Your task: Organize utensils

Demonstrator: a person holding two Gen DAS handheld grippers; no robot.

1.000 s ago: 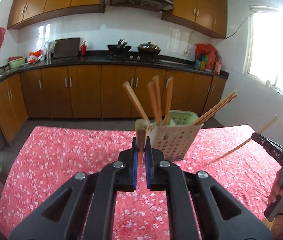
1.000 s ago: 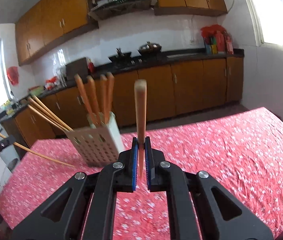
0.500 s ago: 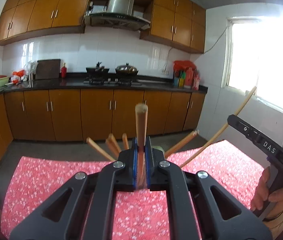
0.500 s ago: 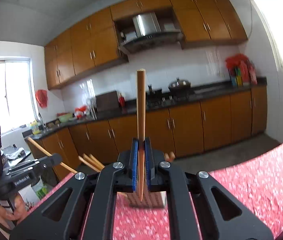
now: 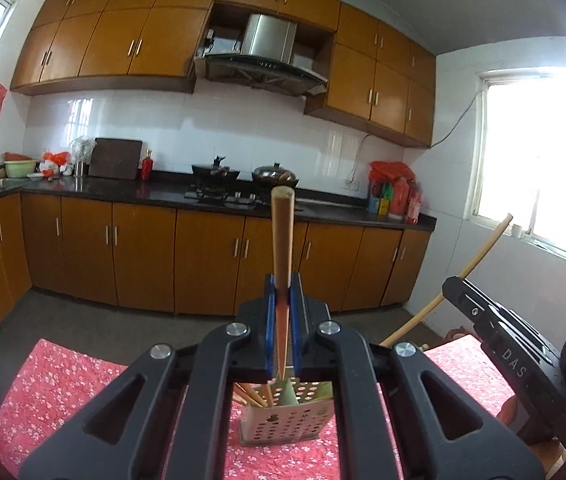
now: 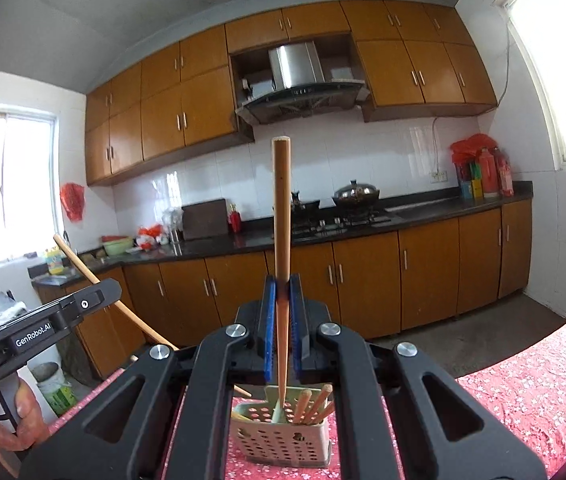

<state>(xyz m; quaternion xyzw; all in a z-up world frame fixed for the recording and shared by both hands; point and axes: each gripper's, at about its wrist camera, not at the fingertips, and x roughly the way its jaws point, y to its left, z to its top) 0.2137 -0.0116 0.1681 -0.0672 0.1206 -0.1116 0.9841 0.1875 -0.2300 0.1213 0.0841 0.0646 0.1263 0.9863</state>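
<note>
left hand-held gripper (image 5: 282, 322) clamps chopstick (image 5: 282, 248) | right hand-held gripper (image 6: 282, 322) likewise | holder (image 6: 283, 436) below

Daylight fills both views, bright and even. In the left wrist view the window (image 5: 539, 152) at the right is blown out to white, its glare spilling over the frame and the wall beside it. In the right wrist view a second window (image 6: 7, 184) at the left is washed out too. The white wall tiles (image 5: 211, 128) carry soft reflections. Fisheye bending curves the cabinets (image 6: 187, 92) and the ceiling line, and the corners fall to dark vignette. The black linkage close to each lens looks slightly soft; the far counter stays fairly sharp.
</note>
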